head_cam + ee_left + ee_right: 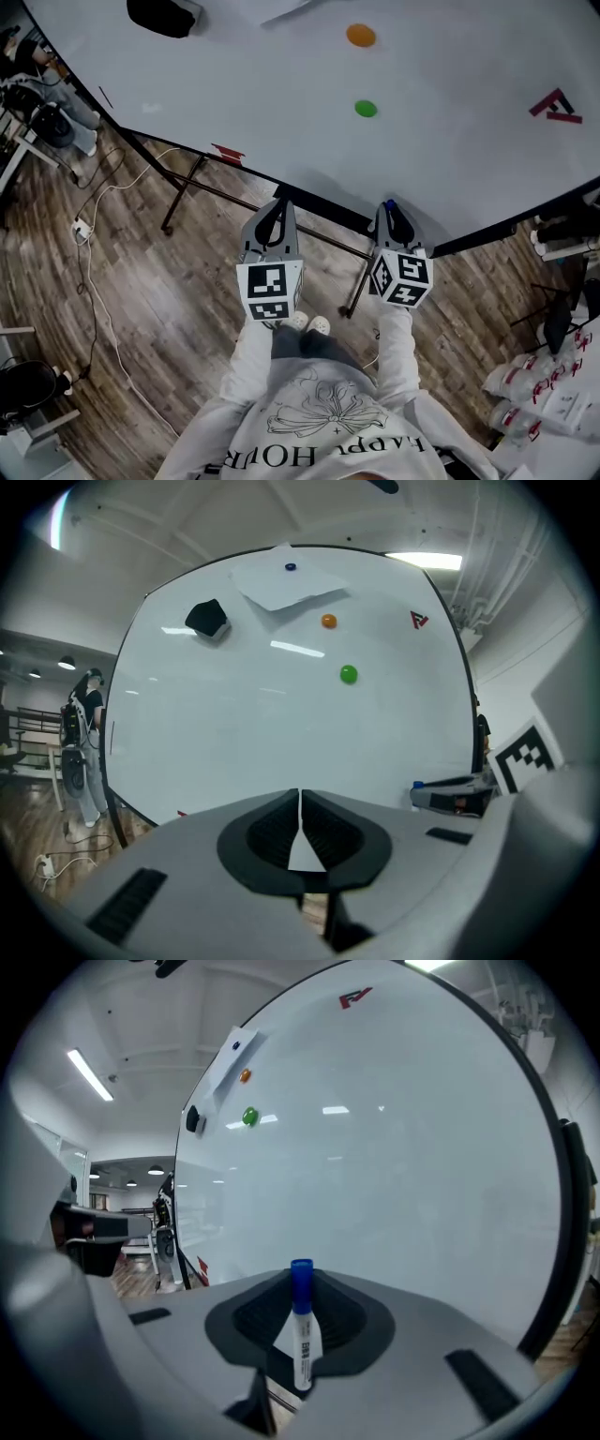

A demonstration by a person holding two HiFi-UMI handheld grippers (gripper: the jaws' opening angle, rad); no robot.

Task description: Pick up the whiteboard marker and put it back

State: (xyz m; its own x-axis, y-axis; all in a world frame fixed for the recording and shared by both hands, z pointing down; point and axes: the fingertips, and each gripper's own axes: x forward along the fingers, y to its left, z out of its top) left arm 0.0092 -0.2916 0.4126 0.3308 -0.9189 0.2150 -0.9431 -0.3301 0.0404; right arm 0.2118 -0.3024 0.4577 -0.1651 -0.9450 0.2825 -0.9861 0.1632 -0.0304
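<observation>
A white whiteboard marker [303, 1330] with a blue cap stands upright between the jaws of my right gripper [302, 1321], which is shut on it. In the head view only the blue cap of the marker [389, 203] shows at the tip of the right gripper [392, 216], just in front of the whiteboard's lower edge. My left gripper [300, 822] is shut with nothing between its pads; it sits to the left of the right one [275, 220], also near the board's bottom edge. The whiteboard [281, 103] fills the view ahead.
On the whiteboard are a green magnet [366, 109], an orange magnet [361, 36], a black eraser [161, 16], a sheet of paper [286, 581] and a red logo [555, 105]. The board's metal stand [187, 187] and cables [94, 234] lie on the wood floor. Boxes [548, 394] stand at right.
</observation>
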